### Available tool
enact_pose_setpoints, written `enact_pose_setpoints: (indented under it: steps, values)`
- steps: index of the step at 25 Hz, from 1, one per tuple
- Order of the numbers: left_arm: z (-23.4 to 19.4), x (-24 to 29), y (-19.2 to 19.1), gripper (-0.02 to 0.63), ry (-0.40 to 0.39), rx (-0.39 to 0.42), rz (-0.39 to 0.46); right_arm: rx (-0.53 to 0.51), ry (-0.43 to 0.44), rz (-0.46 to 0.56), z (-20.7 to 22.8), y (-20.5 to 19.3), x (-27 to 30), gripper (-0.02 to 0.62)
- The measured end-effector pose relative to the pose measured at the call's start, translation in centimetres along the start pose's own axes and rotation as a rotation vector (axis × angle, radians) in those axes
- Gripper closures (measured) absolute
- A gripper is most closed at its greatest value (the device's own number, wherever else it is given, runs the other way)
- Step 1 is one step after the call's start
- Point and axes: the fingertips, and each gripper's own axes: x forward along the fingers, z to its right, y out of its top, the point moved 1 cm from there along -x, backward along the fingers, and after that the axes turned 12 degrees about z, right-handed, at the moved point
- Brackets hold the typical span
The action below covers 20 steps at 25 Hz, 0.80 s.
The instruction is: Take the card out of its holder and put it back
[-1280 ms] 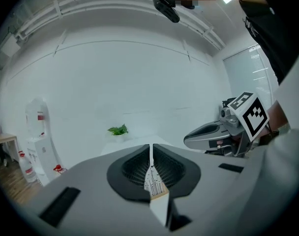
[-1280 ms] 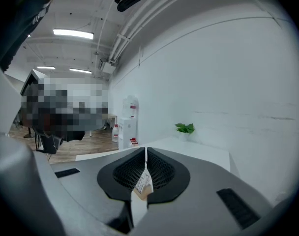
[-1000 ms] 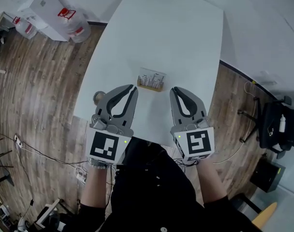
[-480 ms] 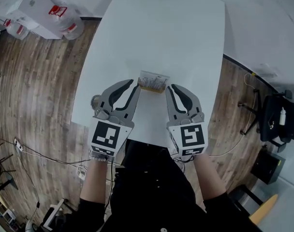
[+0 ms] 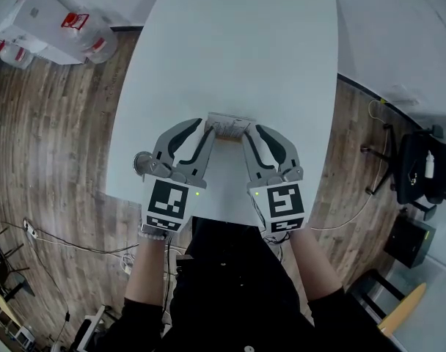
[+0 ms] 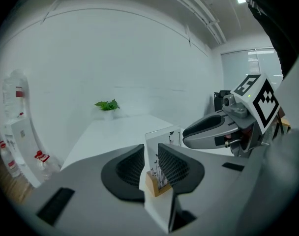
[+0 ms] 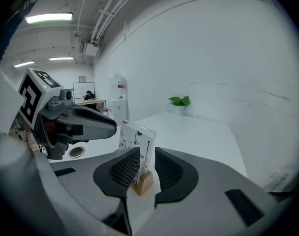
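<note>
A clear card with black print (image 5: 229,125) stands upright in a small wooden holder (image 5: 228,136) near the front of the white table (image 5: 230,50). My left gripper (image 5: 205,128) is open at the holder's left end. In the left gripper view the card (image 6: 163,149) and wooden holder (image 6: 157,186) sit between the pads of my left gripper (image 6: 150,163), with small gaps. My right gripper (image 5: 253,130) is open at the right end. The right gripper view shows the card (image 7: 137,140) and wooden holder (image 7: 141,183) between the pads of my right gripper (image 7: 147,163).
A small potted plant (image 6: 106,104) stands at the table's far end. A round metal fitting (image 5: 142,161) sits at the table's front left edge. Water bottles (image 5: 83,35) lie on the wood floor at the left, and a dark chair (image 5: 417,174) stands at the right.
Both grippers have moved forward and inward from just short of the holder; their open jaws now reach around the card's two ends.
</note>
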Motion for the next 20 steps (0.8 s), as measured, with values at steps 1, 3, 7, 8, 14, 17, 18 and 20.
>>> enact_pose_setpoints:
  steps: [1,3,7,8,14,17,18,20]
  values:
    - [0.0,0.2,-0.2,0.525,-0.003,0.004,-0.003,0.002,-0.003,-0.002,0.0,-0.1,0.1,0.483]
    - [-0.1,0.6,-0.6,0.526,-0.01,0.016,-0.012,0.005,-0.008,-0.006,0.0,-0.4,0.5,0.483]
    - [-0.3,1.1,-1.2,0.526,-0.014,0.019,-0.02,0.007,-0.016,-0.014,0.0,-0.8,0.9,0.483]
    - [-0.3,1.2,-1.3,0.526,-0.015,0.018,-0.02,0.007,-0.018,-0.015,0.0,-0.9,0.9,0.483]
    - [-0.1,1.6,-1.6,0.526,-0.023,0.02,-0.03,-0.012,-0.016,-0.029,0.1,-1.3,1.1,0.489]
    - [0.1,1.8,-1.7,0.528,-0.025,0.025,-0.031,-0.021,-0.014,-0.029,0.2,-1.4,1.2,0.506]
    - [0.1,1.8,-1.8,0.529,-0.025,0.027,-0.031,-0.02,-0.01,-0.03,0.2,-1.4,1.2,0.508]
    - [0.1,1.8,-1.8,0.534,-0.023,0.025,-0.031,-0.019,-0.003,-0.032,0.2,-1.5,1.2,0.51]
